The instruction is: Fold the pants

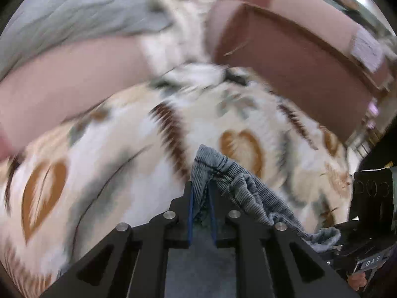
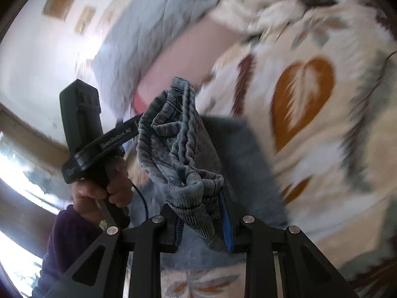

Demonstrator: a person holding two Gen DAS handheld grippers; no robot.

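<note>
Blue-padded left tongs sit closest to the lens, clenched on a bunched edge of the pants, a grey-blue ribbed garment whose stitched hem sticks up past the pads. From there the cloth trails off to the right, toward the other tool. In the right wrist view the right tongs are likewise clamped on a thick gathered band of the same pants, probably the elastic waist, with the fabric hanging in a loop between the two grips. A hand in a dark sleeve holds the left tool's handle just beside that loop.

Both ends are pinched, so the garment hangs off the bed rather than lying on it; the likely reason is to let it drop straight and line up before it is laid down. Below lies a bedspread printed with orange hearts, beside a pink sheet and a grey-blue quilt. Everything around is smeared by blur.
</note>
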